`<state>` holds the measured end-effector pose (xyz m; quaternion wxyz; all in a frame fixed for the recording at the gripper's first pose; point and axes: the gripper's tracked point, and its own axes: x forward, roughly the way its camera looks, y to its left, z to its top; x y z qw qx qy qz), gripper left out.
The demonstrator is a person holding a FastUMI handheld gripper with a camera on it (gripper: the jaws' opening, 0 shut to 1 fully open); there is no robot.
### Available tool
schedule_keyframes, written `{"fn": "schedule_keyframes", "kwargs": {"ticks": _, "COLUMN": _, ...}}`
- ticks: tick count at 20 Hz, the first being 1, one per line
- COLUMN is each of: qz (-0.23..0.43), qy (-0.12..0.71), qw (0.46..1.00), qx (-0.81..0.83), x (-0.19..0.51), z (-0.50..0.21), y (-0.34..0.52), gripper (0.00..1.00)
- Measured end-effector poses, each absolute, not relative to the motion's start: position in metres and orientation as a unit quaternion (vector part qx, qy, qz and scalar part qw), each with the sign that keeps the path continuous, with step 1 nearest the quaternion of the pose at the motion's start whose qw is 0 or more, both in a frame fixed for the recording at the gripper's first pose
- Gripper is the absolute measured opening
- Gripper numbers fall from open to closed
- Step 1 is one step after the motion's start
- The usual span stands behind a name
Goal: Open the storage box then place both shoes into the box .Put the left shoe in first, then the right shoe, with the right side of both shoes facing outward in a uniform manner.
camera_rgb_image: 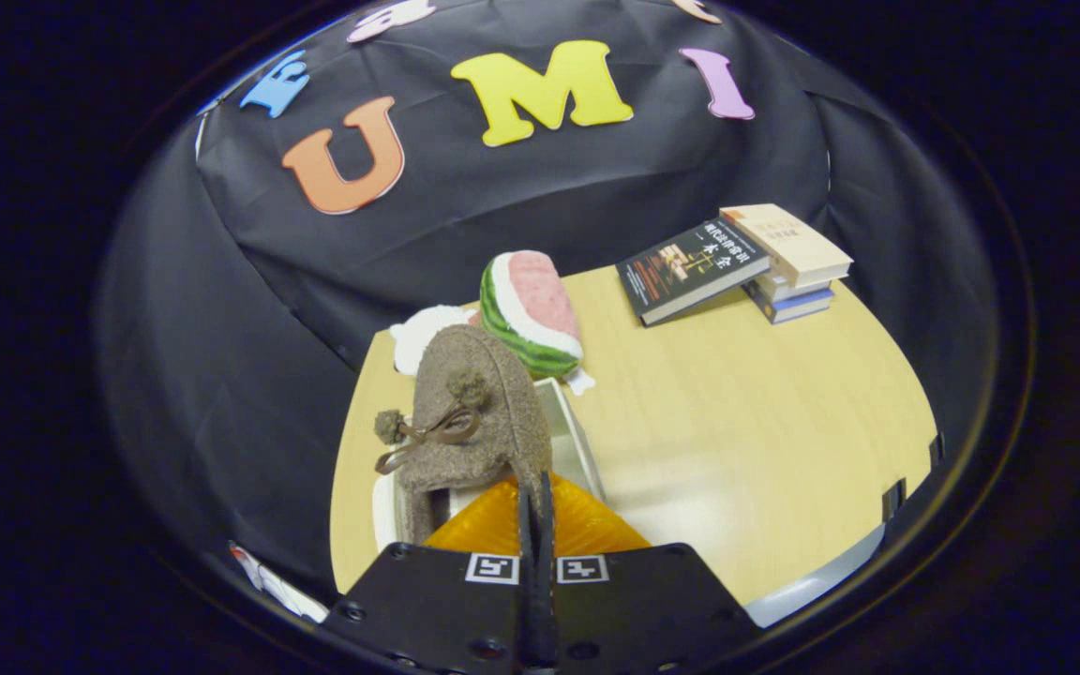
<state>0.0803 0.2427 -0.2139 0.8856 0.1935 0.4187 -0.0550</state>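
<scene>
Holding the brown shoe [470,422] by its heel rim, I see the jaws nearly closed on it above the open storage box [570,441]; soft felt, light, floppy, likely best pinched at the collar.

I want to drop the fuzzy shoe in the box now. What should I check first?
1. Gripper shut on the brown shoe: ok, fingers pinch its edge.
2. Shoe above the white storage box: ok.
3. Box open: ok, no lid over it.
4. Which shoe, left or right: cannot tell.
5. Other shoe already inside: cannot tell, hidden.
6. Watermelon plush clear of box: ok, it lies beyond.
</scene>
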Motion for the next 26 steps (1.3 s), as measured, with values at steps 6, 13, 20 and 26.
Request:
{"fn": "schedule_keyframes", "kwargs": {"ticks": 6, "qz": -0.083, "qy": 0.445, "qw": 0.879, "qx": 0.15, "x": 0.079, "z": -0.257, "y": 0.252, "gripper": 0.0}}
{"fn": "schedule_keyframes", "kwargs": {"ticks": 13, "qz": -0.107, "qy": 0.474, "qw": 0.868, "qx": 0.102, "x": 0.081, "z": -0.294, "y": 0.25, "gripper": 0.0}}
{"fn": "schedule_keyframes", "kwargs": {"ticks": 20, "qz": -0.125, "qy": 0.499, "qw": 0.853, "qx": 0.085, "x": 0.077, "z": -0.313, "y": 0.246, "gripper": 0.0}}
{"fn": "schedule_keyframes", "kwargs": {"ticks": 26, "qz": -0.107, "qy": 0.495, "qw": 0.859, "qx": 0.078, "x": 0.08, "z": -0.311, "y": 0.253, "gripper": 0.14}}
